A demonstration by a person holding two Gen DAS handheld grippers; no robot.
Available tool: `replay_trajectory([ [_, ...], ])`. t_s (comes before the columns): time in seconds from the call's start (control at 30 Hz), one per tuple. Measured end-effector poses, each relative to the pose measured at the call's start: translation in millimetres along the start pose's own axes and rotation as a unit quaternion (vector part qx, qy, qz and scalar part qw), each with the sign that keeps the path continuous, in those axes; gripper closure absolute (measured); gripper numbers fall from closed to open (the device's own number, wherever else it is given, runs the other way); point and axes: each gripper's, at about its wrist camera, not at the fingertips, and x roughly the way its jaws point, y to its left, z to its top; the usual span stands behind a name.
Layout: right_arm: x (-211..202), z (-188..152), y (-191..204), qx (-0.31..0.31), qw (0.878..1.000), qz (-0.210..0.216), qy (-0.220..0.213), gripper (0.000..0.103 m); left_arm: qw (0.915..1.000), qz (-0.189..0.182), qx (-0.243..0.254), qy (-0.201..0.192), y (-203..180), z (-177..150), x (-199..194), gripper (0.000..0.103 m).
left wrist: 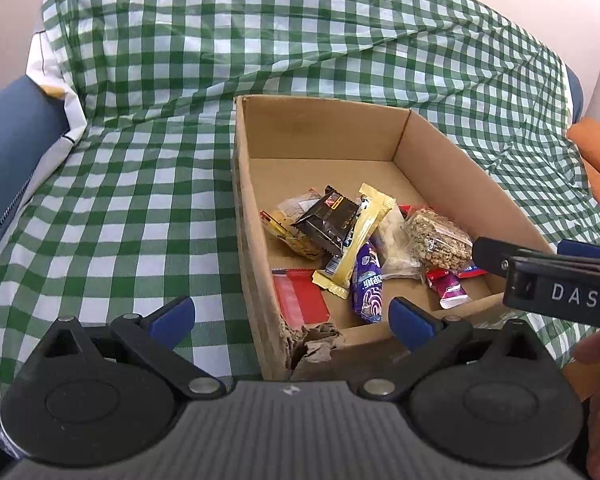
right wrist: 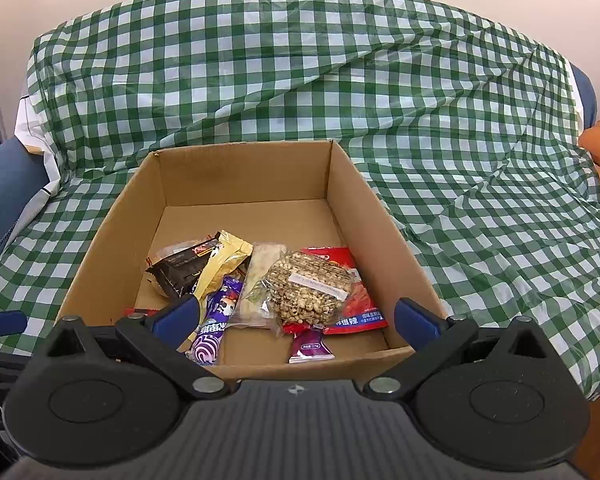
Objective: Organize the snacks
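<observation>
**Clerk:** Inside the open brown cardboard box (right wrist: 236, 184), near its front wall, you had every snack that showed. Item one: a dark brown foil wafer packet (right wrist: 180, 276). Item two: a pale yellow wrapped bar (right wrist: 224, 264), leaning across it. Item three: a purple printed sachet (right wrist: 216, 328). Item four: a clear bag of toasted grain clusters (right wrist: 308, 288), resting on a flat red printed pouch (right wrist: 356, 312). Item five: a small magenta sachet (right wrist: 310, 350) at the front edge.

**Checker:** And outside the box?

**Clerk:** Nothing loose was entered on the green-and-white checked plastic cloth (left wrist: 140, 184); what lay beyond both views cannot be told.

**Checker:** Your tools?

**Clerk:** Your left gripper (left wrist: 292, 316) stood with its jaws spread and nothing between them, over the torn near corner of the box. Your right gripper (right wrist: 296, 318) was likewise released and empty, at the front wall.

**Checker:** Progress, then?

**Clerk:** By my judgement, gathering was done or nearly so. The packets lay heaped and overlapping in the near half, with the far half of the floor bare, so any sorting into rows remained for you.
</observation>
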Motion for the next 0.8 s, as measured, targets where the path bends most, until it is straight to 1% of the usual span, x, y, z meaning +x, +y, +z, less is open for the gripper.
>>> replay_trajectory([
  [0.17,0.9,0.1,-0.1,0.0,1.0,0.0,0.001,0.001,1.0,-0.002,-0.001,0.004,-1.6,1.4,0.7,0.0],
  [0.8,0.4,-1.2,2.7,-0.006,1.0,0.004,-0.002,0.001,1.0,-0.003,0.0,-0.002,-5.2,1.7,-0.3,0.0],
])
